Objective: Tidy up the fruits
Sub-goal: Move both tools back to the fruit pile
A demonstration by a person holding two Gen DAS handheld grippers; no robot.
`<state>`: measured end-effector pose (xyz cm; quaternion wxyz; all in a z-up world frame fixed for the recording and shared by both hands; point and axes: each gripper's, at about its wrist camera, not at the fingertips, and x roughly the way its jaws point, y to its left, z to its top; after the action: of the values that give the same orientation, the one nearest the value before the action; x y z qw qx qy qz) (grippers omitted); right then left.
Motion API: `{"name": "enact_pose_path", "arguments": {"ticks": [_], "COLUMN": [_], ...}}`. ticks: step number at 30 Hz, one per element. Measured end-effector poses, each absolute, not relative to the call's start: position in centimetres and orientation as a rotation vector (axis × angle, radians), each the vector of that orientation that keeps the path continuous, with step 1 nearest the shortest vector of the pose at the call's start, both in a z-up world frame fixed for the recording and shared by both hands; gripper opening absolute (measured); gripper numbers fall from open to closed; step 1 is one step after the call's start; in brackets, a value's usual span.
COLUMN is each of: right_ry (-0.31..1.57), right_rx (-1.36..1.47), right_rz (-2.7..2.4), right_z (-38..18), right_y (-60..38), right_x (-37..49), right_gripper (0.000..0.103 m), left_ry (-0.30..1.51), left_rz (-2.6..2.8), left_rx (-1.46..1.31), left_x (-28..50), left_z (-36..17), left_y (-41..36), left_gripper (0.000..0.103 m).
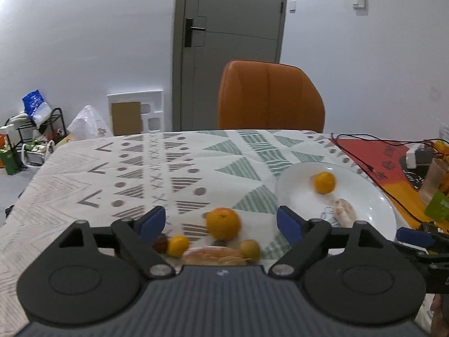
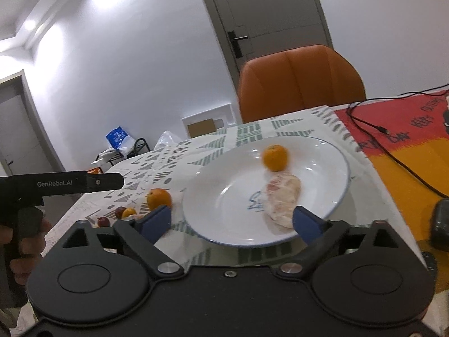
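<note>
- Left gripper [image 1: 221,223]: jaws spread wide, empty; the orange [image 1: 223,223] lies on the cloth directly ahead, between the fingertips.
- Right gripper [image 2: 231,220]: jaws also spread, empty, facing the plate [image 2: 331,151].
- Plate lies right of the orange; the left gripper is judged nearer the orange.

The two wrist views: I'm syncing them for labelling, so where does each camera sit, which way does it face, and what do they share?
Left wrist: on the left gripper, low over the table, facing the large orange and the chair; its own open fingers show.
Right wrist: on the right gripper, tilted, facing the white plate; its open fingers and a hand holding the left gripper show.
Shared: plate, small orange, peeled fruit piece, large orange, chair, door.
</note>
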<state>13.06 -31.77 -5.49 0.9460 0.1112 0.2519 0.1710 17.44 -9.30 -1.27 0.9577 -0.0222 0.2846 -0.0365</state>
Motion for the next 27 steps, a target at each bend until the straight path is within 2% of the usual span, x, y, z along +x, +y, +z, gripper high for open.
{"name": "enact_pose_path", "arguments": {"ticks": [3,18,24,27], "right_ry": [0.509,0.535,0.557,0.57], "right_rx": [0.217,0.164,0.133,0.118], "right_rz": [0.36,0.445,0.457,0.467], "right_z": [-5.4,-5.2,-5.3,-5.3], "right_y": [-30.8,-25.8,-23.9,-23.1], "right_x": [13.2,14.1,14.5,14.6], "right_gripper": [0.103,0.103,0.102,0.097], "left_ry": [0.568,0.574,0.59,0.586], "left_rz": [-0.039,0.031,0.043,0.053], "left_rx": [-0.05,-0.134,-0.181,-0.197], "left_x": [17.1,15.8,15.5,15.2], "left_z": [-1.1,-1.8,-2.6,-3.0], "left_y": [-8.1,-2.1,-0.2,0.7], "left_gripper": [0.088,0.089,0.089,0.089]}}
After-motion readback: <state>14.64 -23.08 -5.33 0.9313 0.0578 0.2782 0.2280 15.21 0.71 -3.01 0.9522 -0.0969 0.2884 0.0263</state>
